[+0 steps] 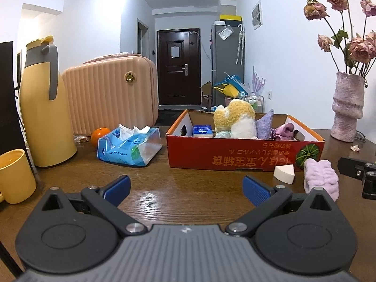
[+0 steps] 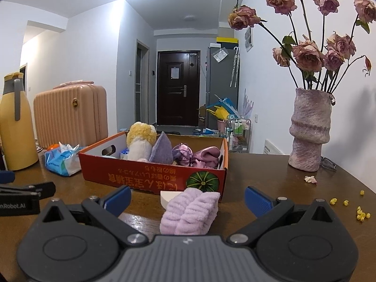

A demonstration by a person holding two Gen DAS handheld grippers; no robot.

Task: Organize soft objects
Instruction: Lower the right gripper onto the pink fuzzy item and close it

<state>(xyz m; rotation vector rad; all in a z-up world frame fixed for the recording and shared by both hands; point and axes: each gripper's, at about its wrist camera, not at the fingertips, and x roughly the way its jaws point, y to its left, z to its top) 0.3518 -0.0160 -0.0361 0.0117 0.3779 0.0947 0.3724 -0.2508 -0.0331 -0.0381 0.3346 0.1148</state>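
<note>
In the left wrist view, the red cardboard box (image 1: 244, 151) sits at centre right and already holds a yellow-and-white plush toy (image 1: 235, 119), a purple cloth (image 1: 265, 124), a pink bundle (image 1: 285, 130) and a blue tissue pack (image 1: 203, 130), so much of the sorting looks done. Left outside, at lower right just in front of the box, are a white sponge wedge (image 1: 284, 172) and a lilac fluffy towel (image 1: 320, 177). The left gripper (image 1: 186, 188) is spread wide and holds nothing, over bare table (image 1: 188, 181). At left, a yellow mug (image 1: 15, 176), a thermos (image 1: 43, 108) and an open tissue bag (image 1: 129, 146) crowd that side.

In the right wrist view, the towel (image 2: 190, 211) lies at bottom centre between the wide-open, empty fingers of the right gripper (image 2: 188, 198), the sponge (image 2: 168, 197) touching it behind. The box's front wall (image 2: 152, 176) stands just beyond, likely needing a lift over. The vase (image 2: 309, 129) at right is well apart; the left gripper's body (image 2: 21, 197) waits at the left edge.
</note>
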